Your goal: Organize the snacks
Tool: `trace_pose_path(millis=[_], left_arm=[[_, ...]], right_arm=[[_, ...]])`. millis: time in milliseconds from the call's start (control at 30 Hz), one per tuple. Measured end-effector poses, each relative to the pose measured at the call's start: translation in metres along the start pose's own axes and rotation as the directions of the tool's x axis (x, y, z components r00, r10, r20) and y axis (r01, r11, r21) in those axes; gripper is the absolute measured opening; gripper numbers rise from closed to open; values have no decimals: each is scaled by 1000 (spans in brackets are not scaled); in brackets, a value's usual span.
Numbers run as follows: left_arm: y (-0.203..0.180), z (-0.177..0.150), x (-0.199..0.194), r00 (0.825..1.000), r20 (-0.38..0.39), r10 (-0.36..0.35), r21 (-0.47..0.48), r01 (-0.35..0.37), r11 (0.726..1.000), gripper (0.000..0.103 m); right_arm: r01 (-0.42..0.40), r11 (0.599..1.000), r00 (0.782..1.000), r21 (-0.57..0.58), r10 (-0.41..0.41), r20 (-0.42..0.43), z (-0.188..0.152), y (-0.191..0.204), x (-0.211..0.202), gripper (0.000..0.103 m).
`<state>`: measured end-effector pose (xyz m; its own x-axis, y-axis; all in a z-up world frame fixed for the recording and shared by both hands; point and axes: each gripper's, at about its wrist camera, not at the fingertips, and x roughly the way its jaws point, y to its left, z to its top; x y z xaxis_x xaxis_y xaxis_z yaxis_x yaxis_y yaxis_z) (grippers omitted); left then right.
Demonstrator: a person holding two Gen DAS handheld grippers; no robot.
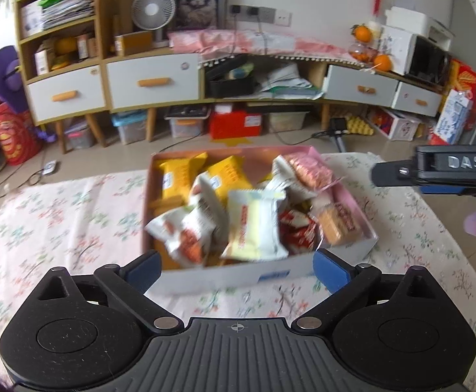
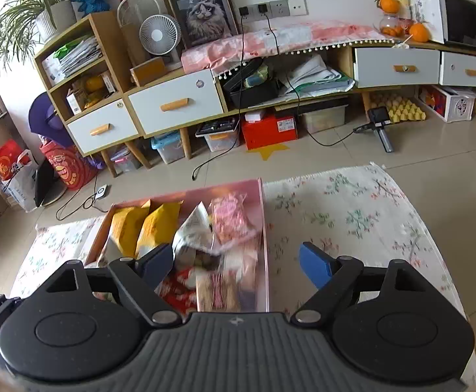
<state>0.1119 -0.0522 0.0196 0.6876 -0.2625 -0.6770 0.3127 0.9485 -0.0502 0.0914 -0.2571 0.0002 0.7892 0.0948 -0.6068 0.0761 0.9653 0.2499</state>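
A pink cardboard box sits on the floral cloth, full of wrapped snacks: yellow packets, a cream packet, a pink packet, a red packet and biscuit packs. My left gripper is open and empty, its blue pads either side of the box's near wall. My right gripper is open and empty above the box's right wall; its left pad is over the snacks, its right pad over the cloth. The right gripper also shows in the left wrist view.
The floral cloth covers the table around the box. Beyond the table's far edge is tiled floor with cables, a low cabinet with drawers, storage bins, a red box and a fan.
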Motion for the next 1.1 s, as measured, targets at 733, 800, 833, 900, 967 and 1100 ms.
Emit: trace_pose_path(millis=[733,800,833,900,967,1100], left_arm=[[14,-54,-69,973,-130,192,-99,-205,974,103],[14,-57,-71,971,-131,198,-97,-212,973,103],[13,-59,-73,970,-130,204,-88,-216,972,103],[11,-62,-74,969,-135,209,-70,-220,973,103],[10,-65,-75,969,-134,208,-69,-218,974,103],[7,-67,-74,968,-136,211,-52,-219,974,103]], right_arm=[[107,983,989,-149,-120,-82,-64,33,-55,102],[104,979,988,-178,-121,-92,-70,39,-56,103],[103,976,988,-193,-123,-95,-72,42,-56,103],[109,972,986,-209,-132,-103,-77,45,-55,103],[107,968,984,-229,-137,-118,-81,49,-53,103],[89,965,984,-247,-124,-132,-86,54,-53,103]])
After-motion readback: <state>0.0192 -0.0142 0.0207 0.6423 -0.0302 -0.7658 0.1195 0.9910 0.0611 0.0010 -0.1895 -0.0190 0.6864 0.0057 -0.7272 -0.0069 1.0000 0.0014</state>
